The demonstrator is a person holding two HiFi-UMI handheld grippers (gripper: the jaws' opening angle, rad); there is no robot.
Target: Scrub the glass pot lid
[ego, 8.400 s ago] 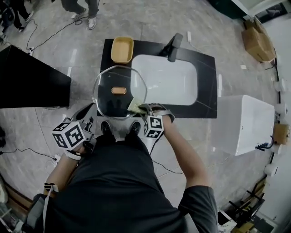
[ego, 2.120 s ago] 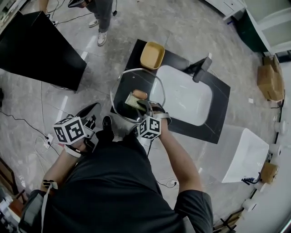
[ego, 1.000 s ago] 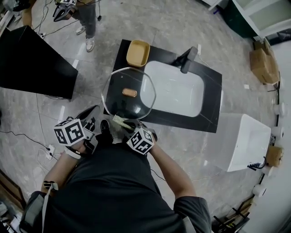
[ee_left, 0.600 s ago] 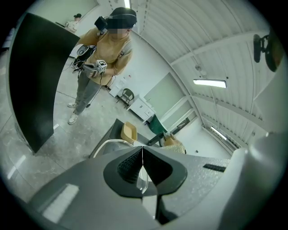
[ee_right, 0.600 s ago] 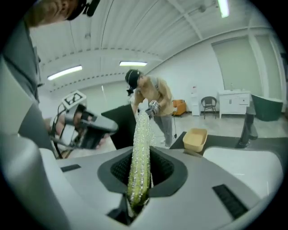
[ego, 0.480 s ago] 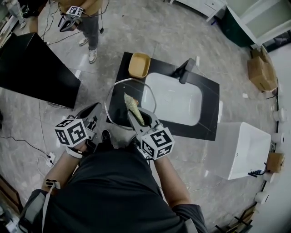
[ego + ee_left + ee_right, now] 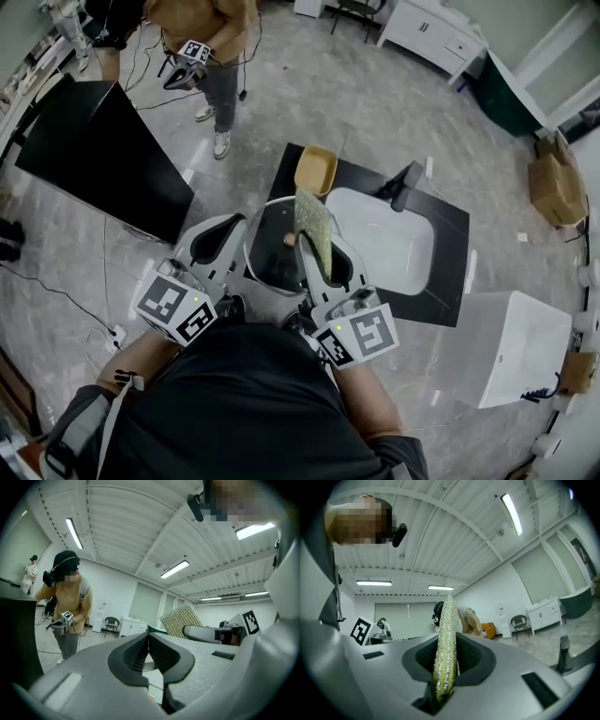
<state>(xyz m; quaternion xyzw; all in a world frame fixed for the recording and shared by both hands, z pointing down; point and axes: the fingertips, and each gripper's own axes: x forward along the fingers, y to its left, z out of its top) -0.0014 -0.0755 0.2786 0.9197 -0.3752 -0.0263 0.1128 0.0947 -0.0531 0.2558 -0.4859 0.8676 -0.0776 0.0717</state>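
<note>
1. Gripping a yellow-green scrub sponge [image 7: 312,225] by its lower end, the right claw [image 7: 324,264] is clenched tight on it. The sponge stands edge-on and reaches well past the claw's tips.
2. Seen from the right gripper view, the sponge [image 7: 445,639] fills the gap between the right claw's [image 7: 447,660] two dark pads.
3. The left claw [image 7: 221,240] has its jaws pressed together. The left gripper view shows only a thin seam where they meet and nothing caught between them.
4. The glass pot lid [image 7: 270,267] lies between the two claws, lower than their tips. Its brown knob [image 7: 289,240] is just left of the right claw.
5. A white sink basin [image 7: 394,253] is set in a black counter [image 7: 450,281] to the right of the right claw.
6. A yellow tray [image 7: 316,169] sits beyond the sponge's tip.
7. Well ahead of the left claw [image 7: 148,644] stands a person in a tan top [image 7: 68,606].
</note>
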